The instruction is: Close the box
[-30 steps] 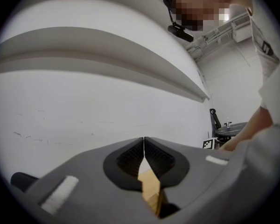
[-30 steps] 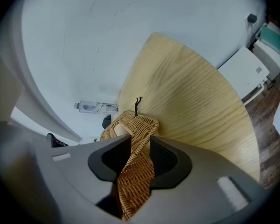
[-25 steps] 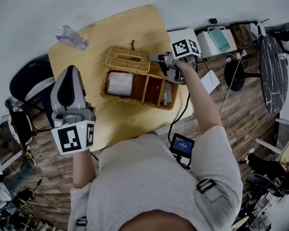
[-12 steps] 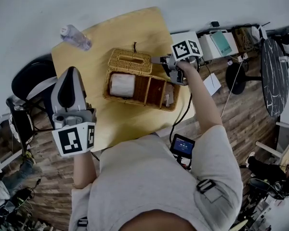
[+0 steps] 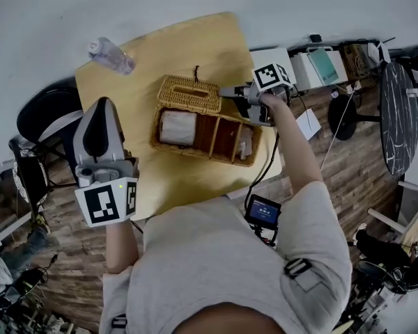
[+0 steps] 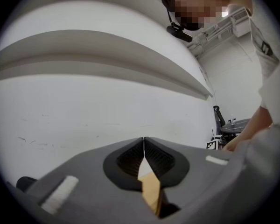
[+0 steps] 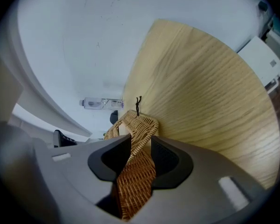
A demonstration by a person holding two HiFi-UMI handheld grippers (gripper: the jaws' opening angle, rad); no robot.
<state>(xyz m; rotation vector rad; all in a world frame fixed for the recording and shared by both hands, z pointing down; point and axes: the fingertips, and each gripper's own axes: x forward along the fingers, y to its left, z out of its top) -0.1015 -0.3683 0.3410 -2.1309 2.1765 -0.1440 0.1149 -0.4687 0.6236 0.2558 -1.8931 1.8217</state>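
A wicker box (image 5: 210, 147) sits open on the wooden table (image 5: 188, 44). Its woven lid (image 5: 189, 93) stands tilted up along the far side, with a dark cord at its top. My right gripper (image 5: 231, 92) is at the lid's right end and shut on its edge; in the right gripper view the wicker lid (image 7: 139, 129) fills the gap between the pads of the right gripper (image 7: 141, 146). My left gripper (image 5: 103, 104) hangs off the table's left edge, shut on nothing. In the left gripper view the left gripper (image 6: 143, 146) points at a white wall.
Inside the box a white roll (image 5: 175, 126) fills the left compartment and a small pale item (image 5: 243, 145) lies in the right one. A clear plastic bottle (image 5: 110, 54) lies at the table's far left corner. A black chair (image 5: 45, 117) stands left of the table.
Almost nothing moves; the whole head view shifts slightly. My right gripper keeps its hold on the lid's edge, and the left gripper stays where it was.
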